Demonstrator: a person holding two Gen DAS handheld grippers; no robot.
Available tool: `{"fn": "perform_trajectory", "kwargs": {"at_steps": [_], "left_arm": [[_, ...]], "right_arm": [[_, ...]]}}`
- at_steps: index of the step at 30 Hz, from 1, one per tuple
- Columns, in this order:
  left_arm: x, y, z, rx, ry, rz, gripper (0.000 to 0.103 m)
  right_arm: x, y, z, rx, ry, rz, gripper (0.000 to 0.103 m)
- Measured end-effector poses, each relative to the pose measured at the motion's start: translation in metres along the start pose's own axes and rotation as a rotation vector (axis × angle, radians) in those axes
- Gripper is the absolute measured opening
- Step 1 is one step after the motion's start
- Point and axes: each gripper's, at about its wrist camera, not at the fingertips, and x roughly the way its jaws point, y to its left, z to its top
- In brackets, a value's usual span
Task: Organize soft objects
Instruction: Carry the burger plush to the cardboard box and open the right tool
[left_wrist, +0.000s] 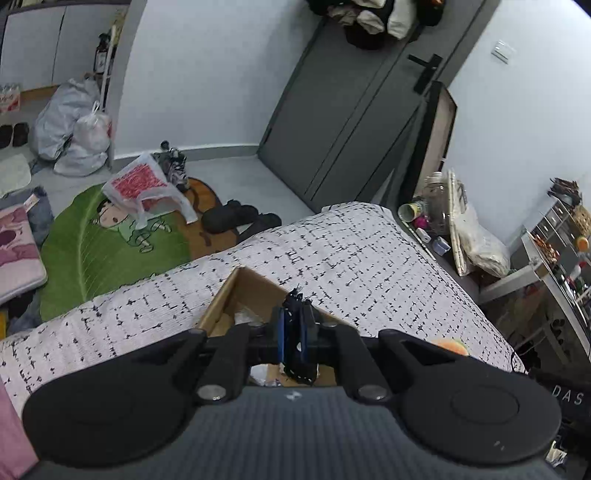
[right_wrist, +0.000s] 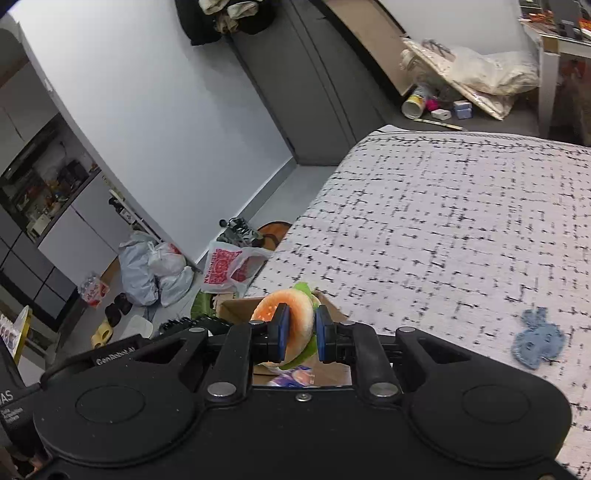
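Observation:
My left gripper (left_wrist: 294, 319) is shut on a dark, black-and-blue soft object (left_wrist: 297, 334) and holds it over an open cardboard box (left_wrist: 240, 291) on the bed. My right gripper (right_wrist: 300, 328) is shut on a plush burger (right_wrist: 291, 325) with an orange bun and green lettuce, above the same box (right_wrist: 236, 306). The burger's edge shows in the left wrist view (left_wrist: 450, 346) at the right. A small blue-grey soft toy (right_wrist: 537, 341) lies on the bedspread to the right of my right gripper.
The bed (left_wrist: 369, 251) has a white cover with black dashes. On the floor lie a green leaf rug (left_wrist: 92, 243), plastic bags (left_wrist: 74, 125), a red-printed bag (right_wrist: 229, 269) and dark slippers (left_wrist: 236, 218). A dark door (left_wrist: 351, 110) and a cluttered corner (right_wrist: 443, 99) are beyond.

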Motion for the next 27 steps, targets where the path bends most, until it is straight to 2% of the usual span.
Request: {"fn": "perform_trajectory", "kwargs": {"at_steps": [6,9,14,17,18,20,21,27], "left_arm": [[0.009,0.018,0.001,-0.069,0.022,0.062,0.011],[0.013,0.024,0.002,-0.102,0.046,0.038,0.011],[0.016,0.026,-0.001,-0.099,0.062,0.033,0.014],[0.019,0.025,-0.002,-0.089,0.073,0.03,0.016],[0.019,0.023,-0.004,-0.082,0.076,0.03,0.017],[0.022,0.019,-0.006,-0.066,0.085,0.036,0.022],[0.023,0.017,-0.007,-0.06,0.085,0.04,0.024],[0.026,0.005,-0.013,-0.031,0.086,0.056,0.043]], "right_arm": [[0.015,0.02,0.002,-0.018,-0.001,0.014,0.015],[0.02,0.024,0.001,-0.021,0.001,0.018,0.015],[0.029,0.026,0.0,-0.011,0.007,0.011,0.016],[0.032,0.028,0.001,-0.017,0.011,0.041,0.025],[0.031,0.028,0.002,-0.019,0.013,0.046,0.036],[0.025,0.026,0.003,-0.022,-0.011,0.045,0.05],[0.021,0.025,0.004,-0.027,-0.022,0.04,0.053],[0.006,-0.003,0.003,-0.012,-0.024,-0.012,0.054]]}}
